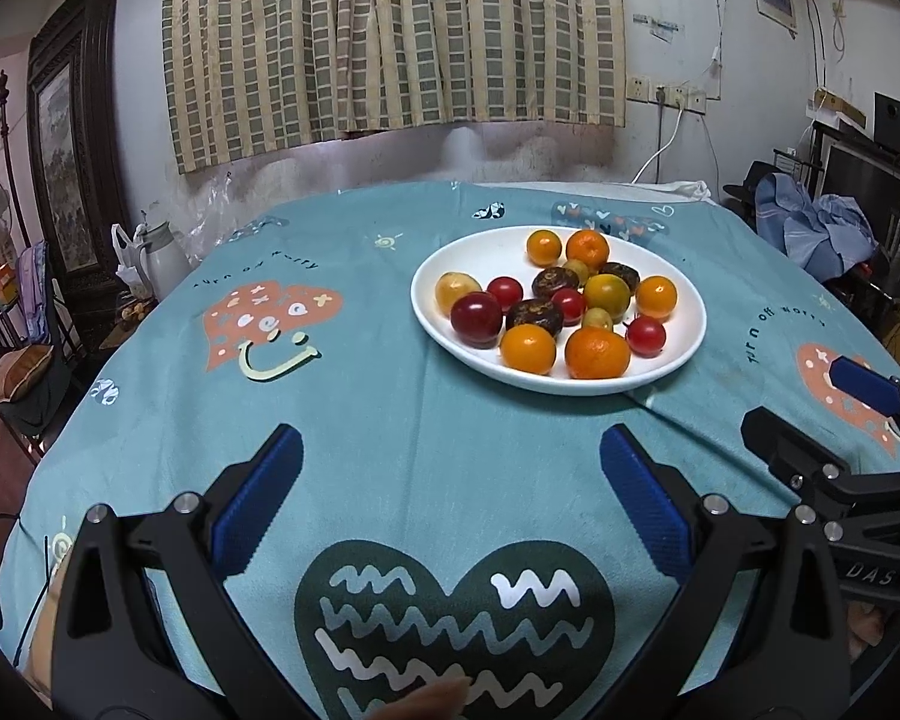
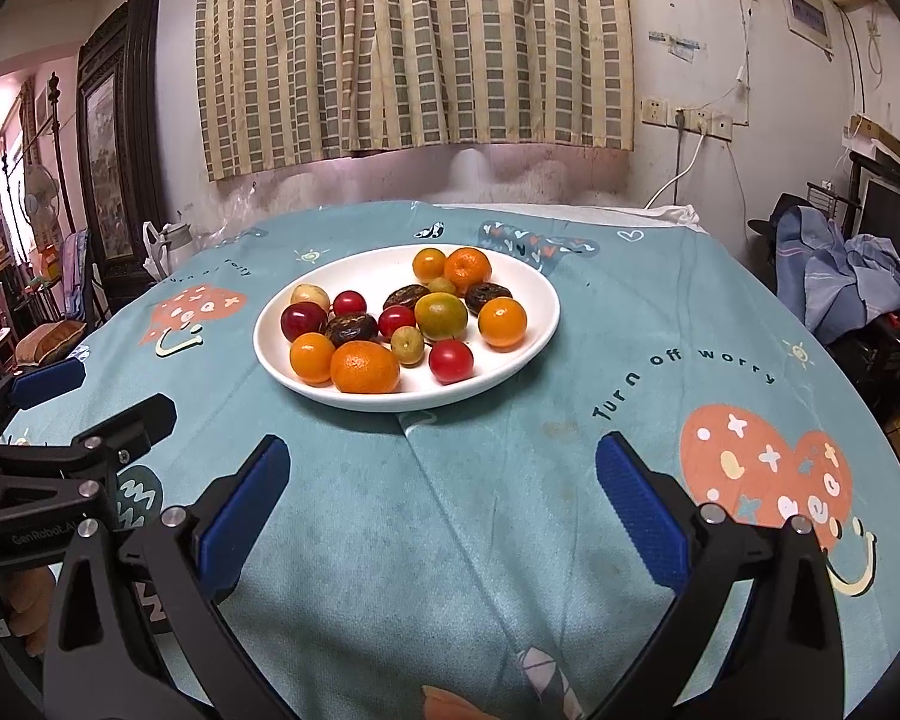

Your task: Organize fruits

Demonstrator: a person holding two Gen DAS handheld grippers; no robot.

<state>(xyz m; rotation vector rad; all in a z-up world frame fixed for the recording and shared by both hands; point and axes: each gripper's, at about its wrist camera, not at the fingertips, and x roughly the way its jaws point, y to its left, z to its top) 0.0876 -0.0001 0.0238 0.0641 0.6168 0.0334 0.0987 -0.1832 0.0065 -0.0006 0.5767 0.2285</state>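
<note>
A white plate [image 1: 450, 264] holds several mixed fruits: orange tangerines [image 1: 597, 352], red cherry tomatoes [image 1: 646, 335], dark brown fruits [image 1: 534, 315], a red plum [image 1: 477, 318] and small yellow-green fruits. It sits on the teal tablecloth, right of centre in the left wrist view and centre-left in the right wrist view [image 2: 510, 276]. My left gripper [image 1: 450, 468] is open and empty, well short of the plate. My right gripper [image 2: 441, 474] is open and empty, near the plate's front edge. Each gripper shows at the side of the other's view.
The table carries a teal cloth [image 1: 390, 420] with heart prints. A white jug [image 1: 165, 255] stands off the far left edge. A curtain [image 1: 390, 42] and wall lie behind. Clothes and furniture [image 2: 840, 264] stand to the right.
</note>
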